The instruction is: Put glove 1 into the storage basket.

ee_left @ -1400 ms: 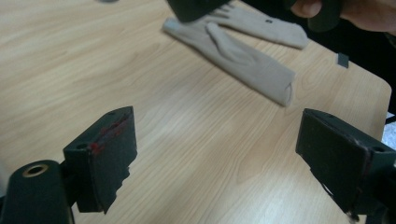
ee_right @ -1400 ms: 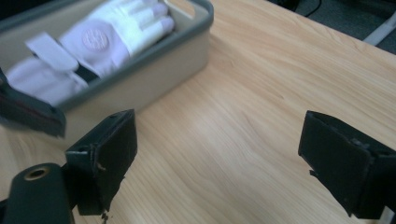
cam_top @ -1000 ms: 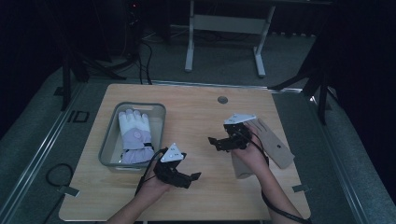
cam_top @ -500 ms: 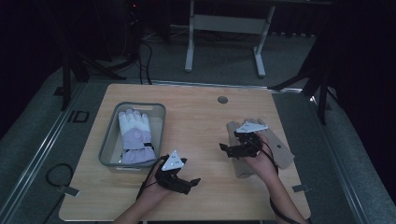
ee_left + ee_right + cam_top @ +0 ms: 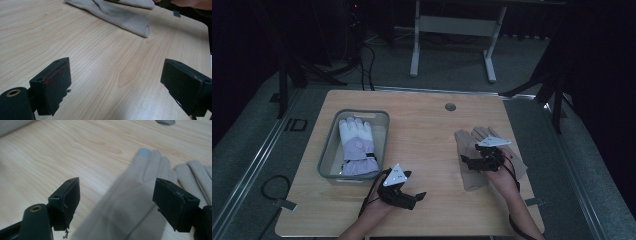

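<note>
A beige glove (image 5: 470,148) lies flat on the right side of the wooden table (image 5: 422,130). My right gripper (image 5: 466,162) hovers low over its cuff end, jaws apart. In the right gripper view the glove (image 5: 135,202) runs between the two pads of the right gripper (image 5: 116,202) without touching either. Those jaws have just been closing a little. A white and lilac glove (image 5: 356,145) rests in a grey bin (image 5: 328,150) at the left. Near the front edge my left gripper (image 5: 414,199) stands open over bare wood, as the left gripper view (image 5: 117,87) confirms.
A round cable hole (image 5: 450,107) sits in the table near its far edge. In the left gripper view the beige glove (image 5: 120,16) lies well beyond the jaws. Dark floor, cables and a metal stand surround the table.
My right gripper has come down and to the right onto the beige glove, its jaws narrowing slightly. The left gripper has sunk a little toward the front edge.
</note>
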Demonstrator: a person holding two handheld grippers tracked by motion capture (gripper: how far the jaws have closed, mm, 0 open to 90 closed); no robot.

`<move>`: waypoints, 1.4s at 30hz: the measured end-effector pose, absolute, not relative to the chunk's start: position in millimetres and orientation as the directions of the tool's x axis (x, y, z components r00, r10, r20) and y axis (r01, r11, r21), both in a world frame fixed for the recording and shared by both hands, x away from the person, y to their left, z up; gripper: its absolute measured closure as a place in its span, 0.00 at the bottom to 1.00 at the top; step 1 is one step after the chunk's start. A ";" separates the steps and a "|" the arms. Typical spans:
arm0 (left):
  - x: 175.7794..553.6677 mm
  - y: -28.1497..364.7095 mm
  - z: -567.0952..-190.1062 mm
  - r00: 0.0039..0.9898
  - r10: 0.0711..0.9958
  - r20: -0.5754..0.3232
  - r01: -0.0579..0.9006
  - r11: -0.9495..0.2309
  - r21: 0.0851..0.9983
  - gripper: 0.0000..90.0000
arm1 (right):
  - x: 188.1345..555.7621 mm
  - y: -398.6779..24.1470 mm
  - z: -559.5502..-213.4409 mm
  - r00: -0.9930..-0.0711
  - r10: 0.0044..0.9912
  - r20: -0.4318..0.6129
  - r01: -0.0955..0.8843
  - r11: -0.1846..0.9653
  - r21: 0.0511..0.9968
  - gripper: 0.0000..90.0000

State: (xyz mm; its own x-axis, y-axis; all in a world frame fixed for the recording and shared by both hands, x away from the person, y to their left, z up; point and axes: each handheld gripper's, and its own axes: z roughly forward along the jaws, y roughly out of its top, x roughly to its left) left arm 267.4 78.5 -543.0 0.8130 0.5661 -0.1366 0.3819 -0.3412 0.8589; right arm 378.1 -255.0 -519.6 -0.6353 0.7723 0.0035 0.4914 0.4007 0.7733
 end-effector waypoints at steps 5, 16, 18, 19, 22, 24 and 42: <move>266.4 77.6 -544.9 0.815 0.562 -0.140 0.384 -0.344 0.857 0.11 | 391.9 -261.2 -530.1 -0.614 0.789 -0.003 0.511 0.401 0.760 0.35; 267.0 79.6 -546.5 0.807 0.571 -0.154 0.397 -0.330 0.856 0.11 | 395.7 -259.5 -549.0 -0.557 0.830 -0.028 0.581 0.414 0.701 0.82; 266.5 79.4 -546.8 0.807 0.572 -0.151 0.395 -0.331 0.857 0.11 | 394.0 -254.2 -547.6 -0.536 0.844 -0.021 0.597 0.397 0.697 0.85; 266.4 79.6 -546.6 0.807 0.571 -0.151 0.394 -0.330 0.858 0.11 | 394.0 -252.1 -546.3 -0.530 0.848 -0.003 0.606 0.380 0.699 0.85; 266.6 80.4 -545.9 0.806 0.572 -0.149 0.391 -0.328 0.860 0.11 | 390.4 -242.1 -537.8 -0.501 0.863 0.058 0.626 0.316 0.713 0.86; 267.2 81.1 -545.7 0.803 0.576 -0.152 0.394 -0.321 0.861 0.11 | 386.3 -233.3 -529.5 -0.487 0.868 0.094 0.624 0.270 0.733 0.86; 265.4 84.5 -545.5 0.799 0.584 -0.141 0.386 -0.319 0.866 0.11 | 357.4 -169.2 -497.2 -0.460 0.876 0.144 0.575 0.170 0.800 0.85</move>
